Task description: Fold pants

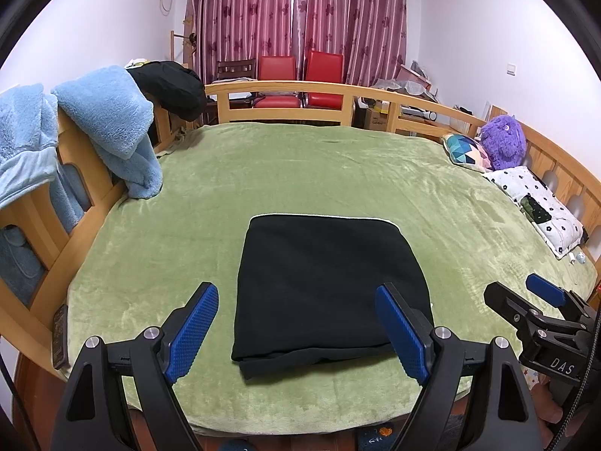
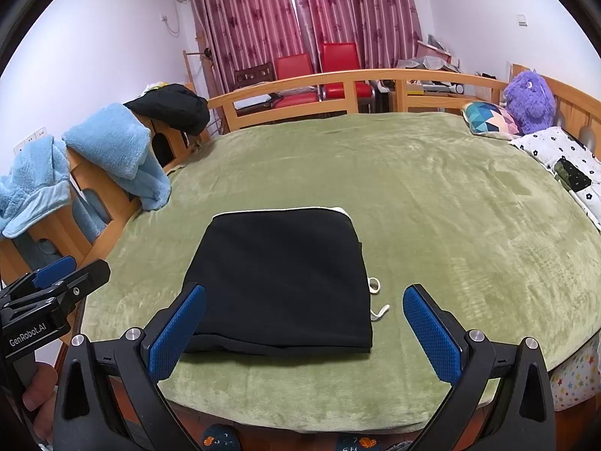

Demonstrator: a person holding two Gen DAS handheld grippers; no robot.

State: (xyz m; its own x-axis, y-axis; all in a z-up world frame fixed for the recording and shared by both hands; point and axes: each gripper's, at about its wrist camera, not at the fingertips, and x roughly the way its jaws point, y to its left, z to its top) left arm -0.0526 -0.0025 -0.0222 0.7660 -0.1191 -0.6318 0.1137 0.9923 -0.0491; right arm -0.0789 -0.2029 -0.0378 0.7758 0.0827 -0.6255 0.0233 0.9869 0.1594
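Black fleece pants lie folded square near green blanket's front edge. Left gripper, right gripper wide open, empty. Folding looks done; next, withdraw.

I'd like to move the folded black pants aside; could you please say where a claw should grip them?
Grip the black pants at the stacked near edge, coming in low from the front. All layers meet there, so the fold should hold. Both claws are open and apart from the cloth.

Black pants on a green blanket; maroon flowered curtains; purple plush toy.
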